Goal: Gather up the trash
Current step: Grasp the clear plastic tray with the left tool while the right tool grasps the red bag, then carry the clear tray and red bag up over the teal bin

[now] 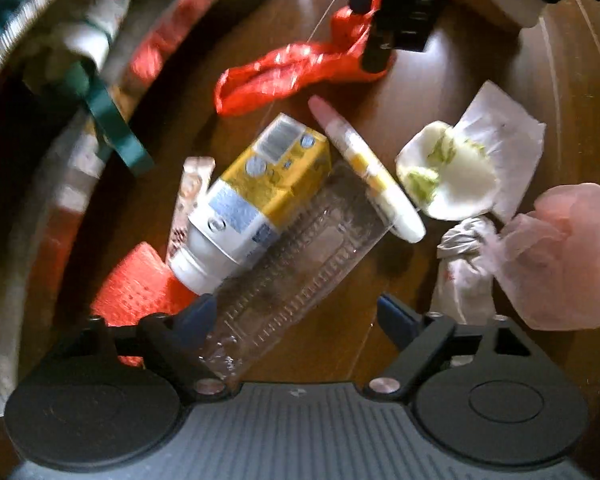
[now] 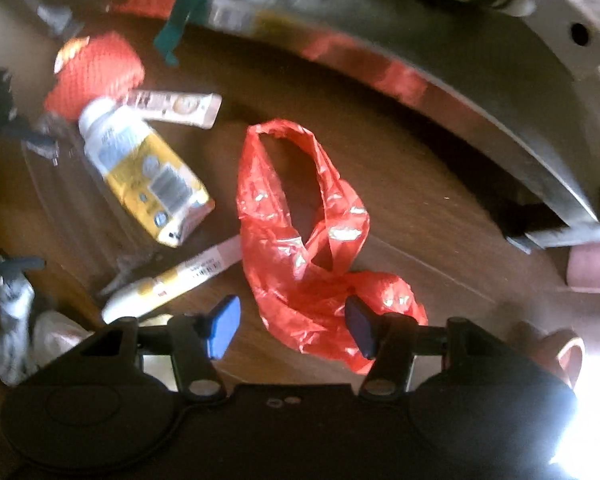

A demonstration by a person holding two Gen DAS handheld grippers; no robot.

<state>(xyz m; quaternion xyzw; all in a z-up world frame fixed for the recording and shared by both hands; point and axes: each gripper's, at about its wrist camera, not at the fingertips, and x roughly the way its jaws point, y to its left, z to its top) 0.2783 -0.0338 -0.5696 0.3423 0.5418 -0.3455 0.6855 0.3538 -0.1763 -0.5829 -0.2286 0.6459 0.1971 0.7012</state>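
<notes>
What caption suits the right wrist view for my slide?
Right gripper, jaws open, straddles a red plastic bag on the wooden table.

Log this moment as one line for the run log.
left gripper: open, around clear plastic bottle | right gripper: open, straddling red plastic bag | nothing lifted yet

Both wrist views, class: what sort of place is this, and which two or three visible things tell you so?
Probably a home, on a dark wooden table strewn with household litter: a yellow drink carton, a red plastic bag and a clear plastic bottle. The room itself is not visible, so this is a guess.
</notes>
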